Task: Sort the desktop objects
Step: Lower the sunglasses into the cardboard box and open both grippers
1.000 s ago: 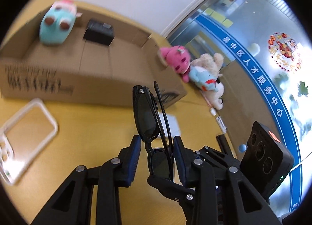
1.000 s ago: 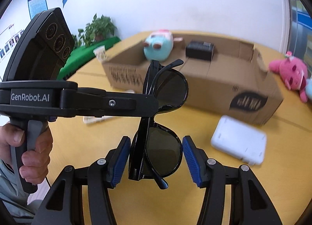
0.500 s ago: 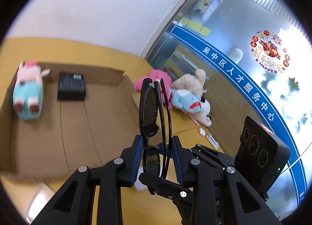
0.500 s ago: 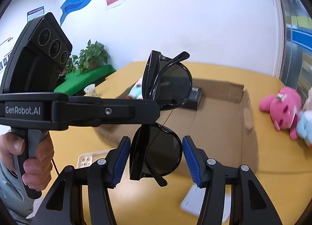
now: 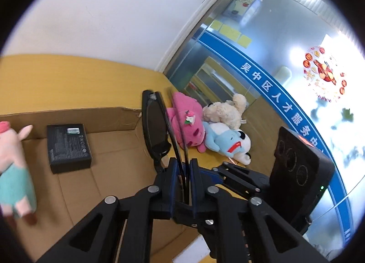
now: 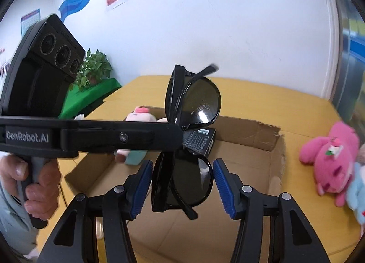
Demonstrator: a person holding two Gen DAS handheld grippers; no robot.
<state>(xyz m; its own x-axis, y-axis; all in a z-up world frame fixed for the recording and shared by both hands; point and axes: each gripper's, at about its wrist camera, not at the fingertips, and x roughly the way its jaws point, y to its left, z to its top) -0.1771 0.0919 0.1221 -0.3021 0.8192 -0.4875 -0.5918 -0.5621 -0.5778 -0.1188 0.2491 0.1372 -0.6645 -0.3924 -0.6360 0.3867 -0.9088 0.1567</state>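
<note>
Black sunglasses (image 5: 155, 126) hang folded above the open cardboard box (image 5: 114, 117). My left gripper (image 5: 183, 165) is shut on their folded arms near the bridge. In the right wrist view it comes in from the left (image 6: 175, 135) and grips the sunglasses (image 6: 200, 101) between the two lenses. My right gripper (image 6: 183, 163) is open, its blue pads (image 6: 142, 185) standing clear on either side of the lower lens. In the box (image 6: 251, 130) lie a small black box (image 5: 68, 146) and a pink and teal plush (image 5: 13, 171).
A pink plush (image 5: 189, 126), a beige one (image 5: 225, 110) and a blue and white one (image 5: 228, 142) lie on the yellow table right of the box, near a glass wall. A potted plant (image 6: 93, 69) stands on a green-covered surface at the back left. A person's hand (image 6: 34, 183) holds the left gripper's handle.
Both grippers have carried the sunglasses from in front of the box to above its open inside. The left jaws have closed onto the folded arms.
</note>
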